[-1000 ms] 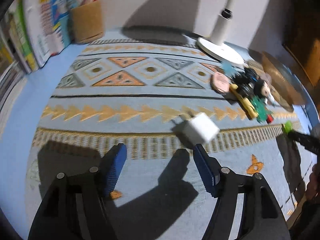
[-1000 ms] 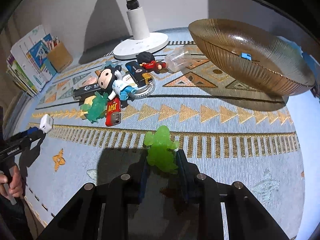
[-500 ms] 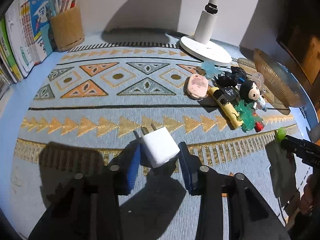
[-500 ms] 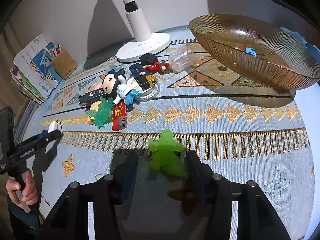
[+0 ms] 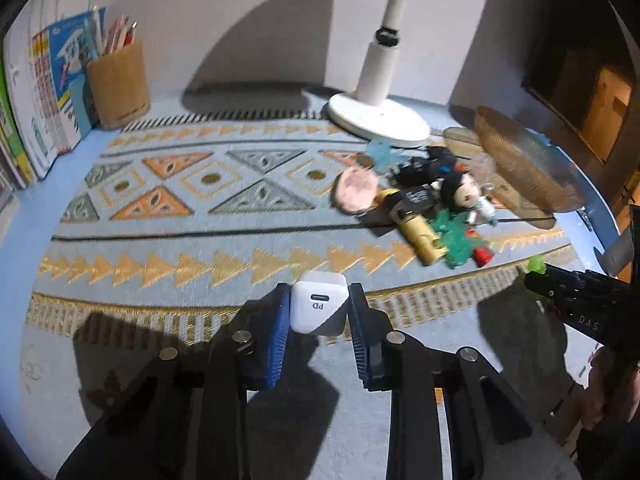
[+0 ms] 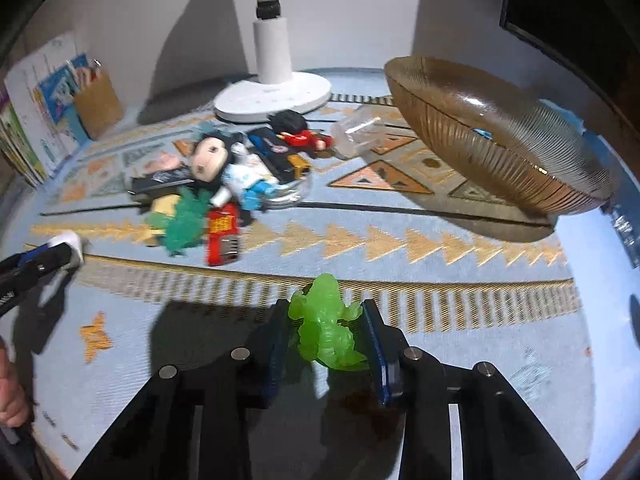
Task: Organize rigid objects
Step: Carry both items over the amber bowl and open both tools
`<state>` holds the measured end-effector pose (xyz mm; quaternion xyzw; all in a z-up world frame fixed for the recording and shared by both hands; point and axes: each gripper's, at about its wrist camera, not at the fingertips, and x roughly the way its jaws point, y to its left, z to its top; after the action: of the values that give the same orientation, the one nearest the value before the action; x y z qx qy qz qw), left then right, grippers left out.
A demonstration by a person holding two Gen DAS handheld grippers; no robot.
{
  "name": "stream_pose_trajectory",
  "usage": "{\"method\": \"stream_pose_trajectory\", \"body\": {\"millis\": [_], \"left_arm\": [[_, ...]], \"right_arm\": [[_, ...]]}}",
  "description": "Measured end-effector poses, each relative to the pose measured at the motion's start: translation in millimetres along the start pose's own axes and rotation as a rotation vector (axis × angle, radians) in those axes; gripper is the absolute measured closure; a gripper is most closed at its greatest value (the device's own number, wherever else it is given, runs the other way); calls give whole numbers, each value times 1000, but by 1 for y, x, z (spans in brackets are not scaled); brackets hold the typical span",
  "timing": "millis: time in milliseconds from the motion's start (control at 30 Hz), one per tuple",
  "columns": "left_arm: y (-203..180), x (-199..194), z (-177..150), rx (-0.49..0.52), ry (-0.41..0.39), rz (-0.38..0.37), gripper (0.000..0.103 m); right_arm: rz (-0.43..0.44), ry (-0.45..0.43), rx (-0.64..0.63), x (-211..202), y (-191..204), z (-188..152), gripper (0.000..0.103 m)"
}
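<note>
My left gripper (image 5: 319, 309) is shut on a white USB charger cube (image 5: 319, 306), held above the patterned mat (image 5: 200, 184). My right gripper (image 6: 326, 326) is shut on a translucent green toy figure (image 6: 326, 326); it also shows in the left wrist view (image 5: 538, 265). A heap of small things lies mid-mat: a big-headed doll (image 6: 212, 160), a red lighter (image 6: 223, 236), a dark green toy (image 6: 186, 220), a yellow block (image 5: 420, 236), a pink oval (image 5: 354, 190). An amber ribbed glass bowl (image 6: 500, 148) stands at the right.
A white lamp base (image 6: 272, 96) stands behind the heap. A brown pen holder (image 5: 118, 84) and books (image 5: 36, 92) stand at the far left. A clear plastic piece (image 6: 356, 136) lies between heap and bowl. A small blue item (image 6: 484, 133) lies in the bowl.
My left gripper closed on the white charger and lifted it. My right gripper opened around the green figure half a second ago and has closed on it again, nearer the bowl.
</note>
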<state>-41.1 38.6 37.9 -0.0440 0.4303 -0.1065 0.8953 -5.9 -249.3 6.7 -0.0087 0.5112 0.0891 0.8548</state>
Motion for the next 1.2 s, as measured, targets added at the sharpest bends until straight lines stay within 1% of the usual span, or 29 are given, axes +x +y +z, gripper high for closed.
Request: {"method": "stream_pose_trajectory", "body": {"millis": [100, 167, 300, 367, 467, 567, 667, 733, 800, 833, 867, 933, 1000, 1033, 1100, 1200], "left_arm": [[-10, -8, 5, 28, -31, -11, 79], [-13, -9, 8, 34, -34, -18, 79], [-10, -3, 3, 35, -10, 8, 79], [-7, -1, -1, 21, 1, 5, 79], [-8, -7, 1, 20, -16, -10, 79], [-21, -18, 13, 52, -50, -25, 79], [-47, -31, 37, 115, -104, -62, 79], [-75, -37, 57, 194, -137, -105, 79], [-113, -42, 82, 281, -190, -137, 79], [-127, -43, 92, 305, -206, -160, 79], [-146, -43, 106, 329, -220, -201, 79], [-180, -34, 129, 364, -230, -258, 79], [-213, -16, 146, 402, -231, -271, 79], [-227, -3, 153, 404, -215, -274, 79], [-251, 35, 168, 372, -132, -329, 79], [-274, 80, 173, 353, -76, -331, 79]], "right_arm": [[18, -22, 17, -12, -5, 0, 69], [25, -36, 31, -20, -10, 2, 68], [24, -51, 67, -29, -25, 4, 68], [24, -45, 86, -29, -32, 1, 68], [36, -32, 116, -25, -42, -2, 68], [61, -40, 150, -30, -52, -3, 68], [45, -97, 170, -49, -63, 7, 68], [15, -155, 176, -69, -76, 20, 68], [-28, -206, 190, -87, -92, 36, 68], [-49, -229, 199, -95, -101, 44, 68], [-64, -247, 208, -101, -108, 51, 68], [-103, -283, 234, -110, -129, 67, 68], [-118, -279, 264, -107, -152, 86, 68], [-116, -266, 286, -100, -165, 94, 68], [-114, -231, 305, -85, -181, 107, 68], [-166, -153, 317, -52, -201, 120, 68]]}}
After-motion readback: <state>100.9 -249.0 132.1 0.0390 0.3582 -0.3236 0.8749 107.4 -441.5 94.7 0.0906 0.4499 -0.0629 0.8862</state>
